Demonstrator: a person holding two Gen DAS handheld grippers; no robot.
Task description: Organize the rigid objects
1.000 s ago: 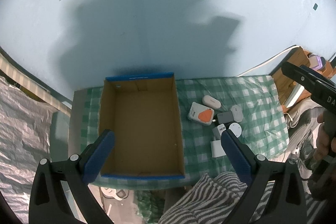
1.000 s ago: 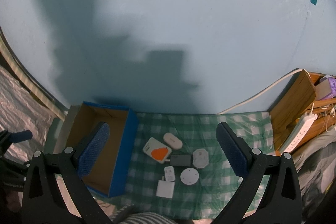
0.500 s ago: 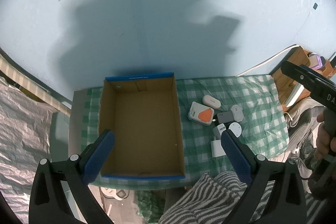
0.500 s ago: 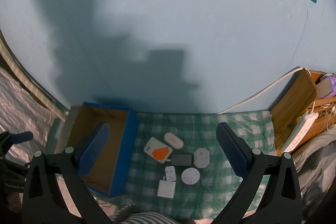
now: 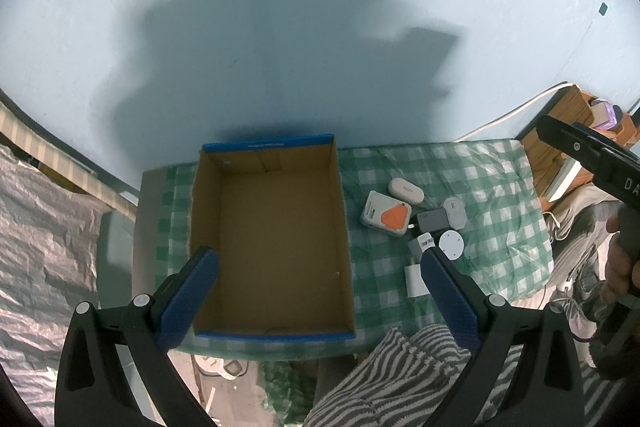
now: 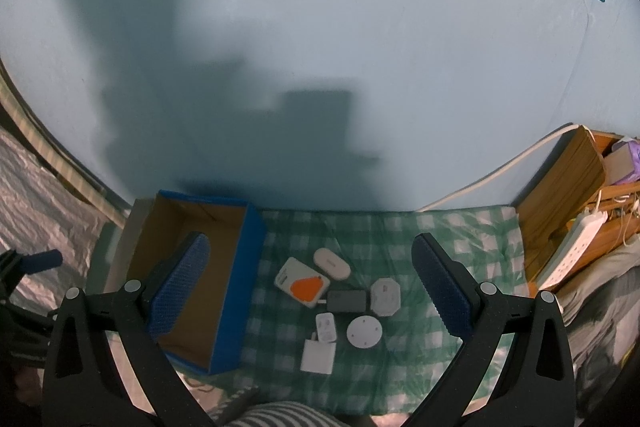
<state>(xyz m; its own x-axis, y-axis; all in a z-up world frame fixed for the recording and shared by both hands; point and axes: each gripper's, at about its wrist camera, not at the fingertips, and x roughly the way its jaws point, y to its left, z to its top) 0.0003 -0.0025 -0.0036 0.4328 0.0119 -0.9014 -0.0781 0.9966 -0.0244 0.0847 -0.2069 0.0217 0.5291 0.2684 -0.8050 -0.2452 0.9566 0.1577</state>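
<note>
The small chargers and plugs (image 6: pixel 340 299) are seen bunched at lower centre of the right wrist view, on the green checked surface (image 6: pixel 440 235), just right of the empty cardboard box (image 6: pixel 240 287) at lower left. Nothing is packed yet, so the first pick is judged pending. Both the left gripper (image 5: pixel 318 281) and right gripper (image 6: pixel 306 277) are held spread, empty, above; a descent onto one item is called for.

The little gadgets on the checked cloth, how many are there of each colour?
White: 5, the oval case, the hexagon plug, the round puck, the small plug and the square charger.
White with orange: 1, the flat pack.
Grey: 1, the adapter.
Total: 7, all outside the box.
</note>
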